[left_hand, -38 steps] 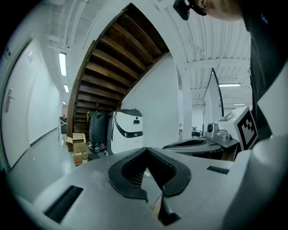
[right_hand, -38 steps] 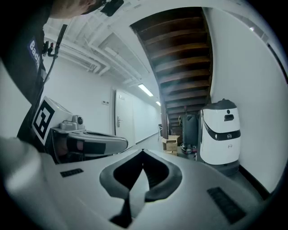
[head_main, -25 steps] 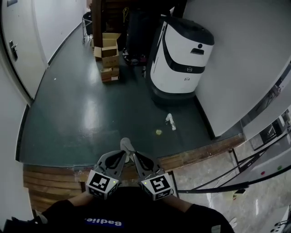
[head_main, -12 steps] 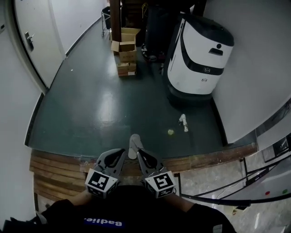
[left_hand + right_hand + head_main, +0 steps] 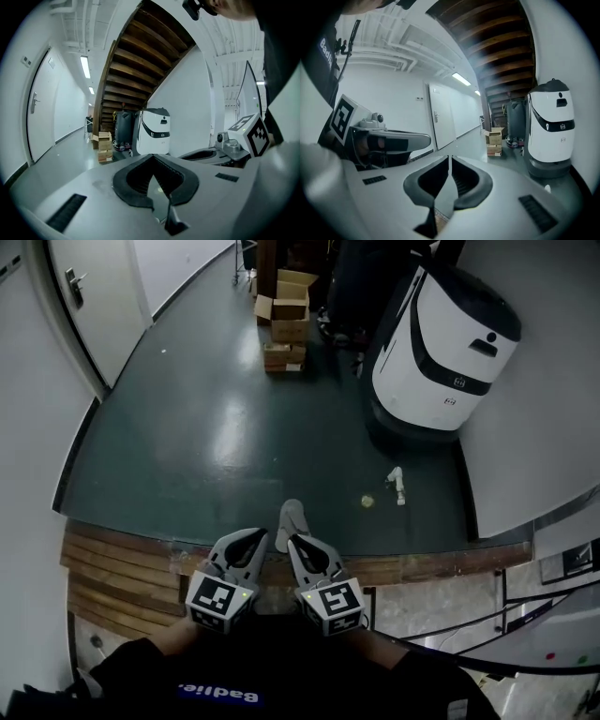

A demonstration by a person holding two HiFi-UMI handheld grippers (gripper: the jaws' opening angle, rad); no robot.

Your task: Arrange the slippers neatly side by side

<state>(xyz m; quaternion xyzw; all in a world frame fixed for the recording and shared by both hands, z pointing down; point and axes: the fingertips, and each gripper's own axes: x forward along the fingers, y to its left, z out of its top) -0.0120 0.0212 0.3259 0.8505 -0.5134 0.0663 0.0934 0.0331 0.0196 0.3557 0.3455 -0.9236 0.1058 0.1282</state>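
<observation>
Left hand-held gripper [image 5: 152, 157]: closed, its tips meeting with nothing between them. It is held low in front of the body and points out over the floor, probably carried idle because no slipper is within reach.
Right hand-held gripper [image 5: 449, 157]: also closed and empty, just beside the left one, with the two marker cubes near each other.
Slippers: no pair shows plainly. A pale shoe-shaped thing [image 5: 291, 521] sits on the dark green floor [image 5: 206, 446] just past the gripper tips, at the edge of the wooden steps [image 5: 112, 568]. Whether it is a slipper or the person's own foot I cannot tell.
Task stage: judged not yet begun, since nothing is gripped and nothing is lined up.
Cardboard boxes [image 5: 287, 320]: stacked at the far end of the floor, well apart from the grippers. The top one stands with its flaps open; its contents are too small to make out.
White machine [image 5: 448, 343]: parked against the right wall, probably to keep the walkway free.
Floor litter: a small white object [image 5: 397, 486] and a yellowish scrap [image 5: 367, 501] lie near the machine. Neither looks like a slipper.
</observation>
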